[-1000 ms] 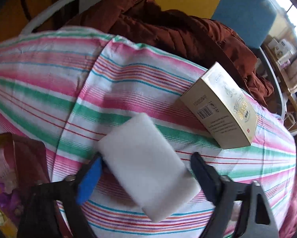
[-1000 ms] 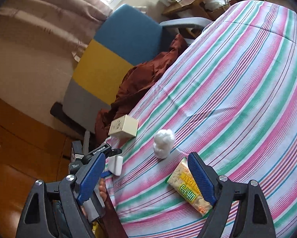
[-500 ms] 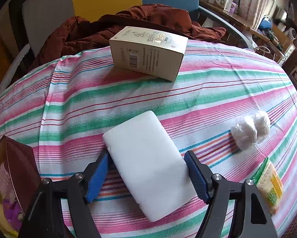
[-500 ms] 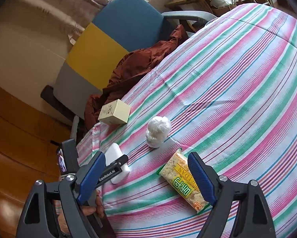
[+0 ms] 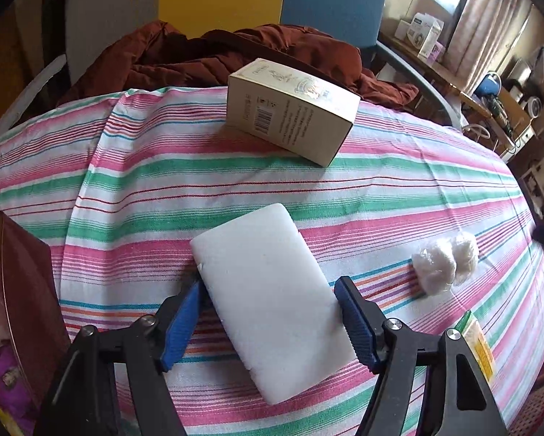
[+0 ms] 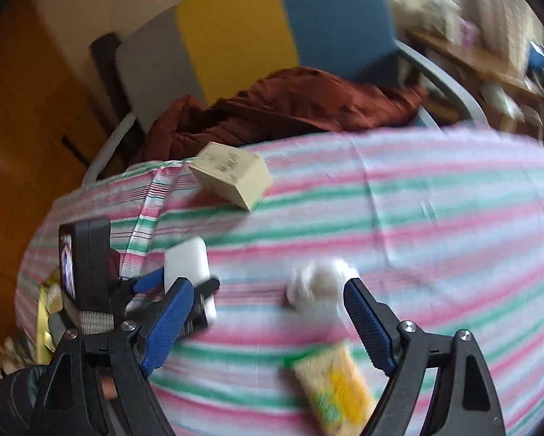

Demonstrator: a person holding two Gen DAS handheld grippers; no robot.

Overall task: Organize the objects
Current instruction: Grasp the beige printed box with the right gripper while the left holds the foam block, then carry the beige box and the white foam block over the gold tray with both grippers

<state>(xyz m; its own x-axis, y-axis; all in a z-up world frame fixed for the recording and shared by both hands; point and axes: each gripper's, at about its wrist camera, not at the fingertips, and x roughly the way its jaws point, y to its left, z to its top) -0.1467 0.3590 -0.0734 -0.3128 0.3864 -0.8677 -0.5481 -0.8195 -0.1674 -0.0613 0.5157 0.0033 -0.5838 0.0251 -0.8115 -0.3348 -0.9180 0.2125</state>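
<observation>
Left gripper (image 5: 268, 318) fingers clamped on white sponge block (image 5: 268, 301) above striped surface (image 5: 399, 189), nearer than cream carton (image 5: 290, 109); right gripper (image 6: 268, 321) fingers spread, empty, near wrapped white ball (image 6: 319, 283).

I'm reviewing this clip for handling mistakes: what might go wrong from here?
The left gripper holds the white block only at its edges, with much of it sticking out ahead; it may twist or slip. The right gripper is open, its view blurred, close to the white wad and snack packet; it might knock them.
</observation>
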